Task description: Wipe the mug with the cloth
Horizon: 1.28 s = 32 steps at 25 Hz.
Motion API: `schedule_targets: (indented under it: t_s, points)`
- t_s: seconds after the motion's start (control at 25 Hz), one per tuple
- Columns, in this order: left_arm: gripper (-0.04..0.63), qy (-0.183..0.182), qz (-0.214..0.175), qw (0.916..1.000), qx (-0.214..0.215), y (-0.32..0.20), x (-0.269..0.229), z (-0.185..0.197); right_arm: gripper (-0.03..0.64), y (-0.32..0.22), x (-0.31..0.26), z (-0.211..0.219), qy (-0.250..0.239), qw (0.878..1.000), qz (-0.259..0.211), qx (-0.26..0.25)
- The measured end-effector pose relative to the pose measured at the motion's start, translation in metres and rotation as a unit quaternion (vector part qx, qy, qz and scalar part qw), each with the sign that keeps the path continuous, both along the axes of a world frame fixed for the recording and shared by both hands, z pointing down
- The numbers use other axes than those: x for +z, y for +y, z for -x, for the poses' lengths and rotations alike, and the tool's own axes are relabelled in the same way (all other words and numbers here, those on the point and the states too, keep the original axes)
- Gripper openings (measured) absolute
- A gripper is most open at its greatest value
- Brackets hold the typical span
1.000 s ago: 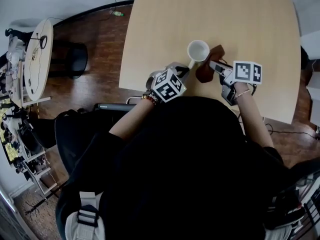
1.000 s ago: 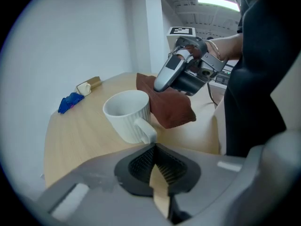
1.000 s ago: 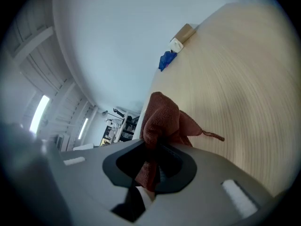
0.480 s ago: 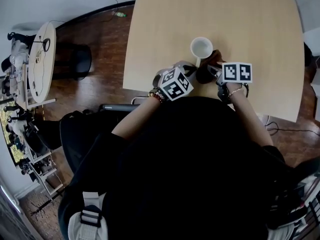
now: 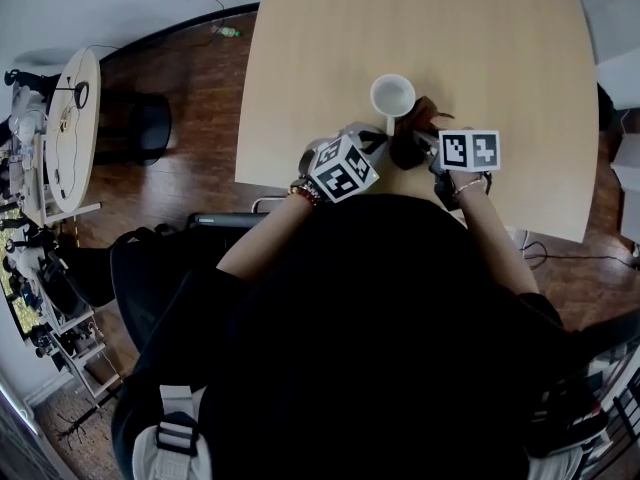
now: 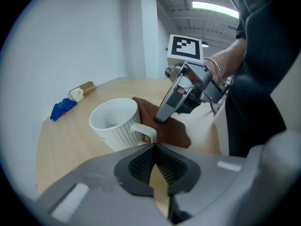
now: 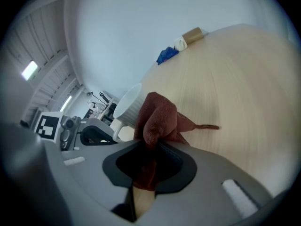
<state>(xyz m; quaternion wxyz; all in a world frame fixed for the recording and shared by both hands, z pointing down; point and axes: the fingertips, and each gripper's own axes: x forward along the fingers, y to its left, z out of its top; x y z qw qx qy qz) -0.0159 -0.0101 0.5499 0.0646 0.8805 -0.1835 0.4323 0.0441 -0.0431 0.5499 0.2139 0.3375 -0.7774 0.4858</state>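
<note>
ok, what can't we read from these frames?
- left gripper: tips meet at the mug handle. Whether they pinch it is hidden by the gripper's own body, left gripper view.
- cloth in the right gripper: contact with the mug wall is hidden by cloth folds in the right gripper view and too small in the head view.
- blue item and tan item beyond the mug: too small to identify.

Blue scrap (image 6: 62, 108), perhaps cloth, beside tan roll (image 6: 81, 91) at table (image 5: 480, 28) edge.

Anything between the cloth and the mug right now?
Nothing visible. The cloth, held in the right tongs, sits right beside the mug near its handle, with no object between them.
</note>
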Motion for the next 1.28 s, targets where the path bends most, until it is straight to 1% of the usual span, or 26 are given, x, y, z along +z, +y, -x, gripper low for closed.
schedule_targets:
  t_s: [0.08, 0.16, 0.24, 0.32, 0.4, 0.48, 0.52, 0.56, 0.64, 0.68, 0.84, 0.96, 1.0, 1.04, 1.08, 1.16, 1.24, 1.28]
  points:
    - [0.006, 0.008, -0.003, 0.9999, -0.012, -0.002, -0.004, 0.005, 0.061, -0.007, -0.008, -0.028, 0.055, 0.998, -0.037, -0.004]
    - [0.006, 0.017, -0.007, 0.9994, -0.028, -0.005, -0.010, 0.011, 0.063, -0.015, -0.007, -0.057, 0.122, 0.990, -0.065, -0.020]
    - [0.006, 0.028, -0.010, 0.9984, -0.048, -0.009, -0.016, 0.021, 0.063, -0.022, 0.000, -0.079, 0.188, 0.978, -0.075, -0.050]
    - [0.006, 0.048, -0.012, 0.9961, -0.074, -0.015, -0.024, 0.030, 0.066, -0.024, 0.014, -0.083, 0.231, 0.965, -0.068, -0.104]
    - [0.006, 0.089, -0.014, 0.9900, -0.109, -0.025, -0.038, 0.035, 0.071, -0.024, 0.026, -0.078, 0.257, 0.951, -0.080, -0.155]
    - [0.007, 0.138, -0.013, 0.9794, -0.147, -0.036, -0.052, 0.037, 0.078, -0.026, 0.030, -0.076, 0.275, 0.940, -0.110, -0.172]
    - [0.008, 0.155, -0.013, 0.9745, -0.162, -0.041, -0.058, 0.039, 0.090, -0.027, 0.030, -0.077, 0.279, 0.937, -0.124, -0.171]
    - [0.008, 0.165, -0.016, 0.9709, -0.173, -0.046, -0.063, 0.041, 0.114, -0.026, 0.028, -0.077, 0.278, 0.936, -0.135, -0.167]
    - [0.006, 0.176, -0.028, 0.9664, -0.185, -0.053, -0.074, 0.047, 0.180, -0.023, 0.018, -0.076, 0.264, 0.939, -0.154, -0.157]
    - [0.006, 0.183, -0.033, 0.9637, -0.192, -0.055, -0.080, 0.050, 0.195, -0.021, 0.010, -0.076, 0.255, 0.941, -0.165, -0.149]
    - [0.005, 0.213, -0.041, 0.9502, -0.223, -0.068, -0.100, 0.065, 0.196, -0.022, -0.039, -0.082, 0.237, 0.940, -0.219, -0.110]
    - [0.005, 0.232, -0.058, 0.9430, -0.232, -0.077, -0.110, 0.069, 0.196, -0.029, -0.087, -0.084, 0.193, 0.942, -0.270, -0.058]
    - [0.006, 0.241, -0.062, 0.9396, -0.235, -0.079, -0.116, 0.071, 0.196, -0.031, -0.107, -0.082, 0.173, 0.939, -0.295, -0.039]
    - [0.006, 0.250, -0.063, 0.9363, -0.238, -0.080, -0.123, 0.073, 0.196, -0.033, -0.130, -0.079, 0.154, 0.933, -0.323, -0.020]
    - [0.006, 0.259, -0.064, 0.9339, -0.238, -0.079, -0.130, 0.074, 0.196, -0.033, -0.151, -0.077, 0.135, 0.926, -0.353, -0.001]
    - [0.006, 0.270, -0.069, 0.9324, -0.231, -0.077, -0.145, 0.075, 0.186, -0.032, -0.186, -0.073, 0.109, 0.909, -0.400, 0.032]
    - [0.006, 0.276, -0.085, 0.9322, -0.218, -0.078, -0.164, 0.076, 0.186, -0.033, -0.207, -0.073, 0.100, 0.897, -0.426, 0.060]
    - [0.006, 0.279, -0.095, 0.9314, -0.214, -0.079, -0.175, 0.076, 0.186, -0.035, -0.216, -0.075, 0.097, 0.893, -0.433, 0.073]
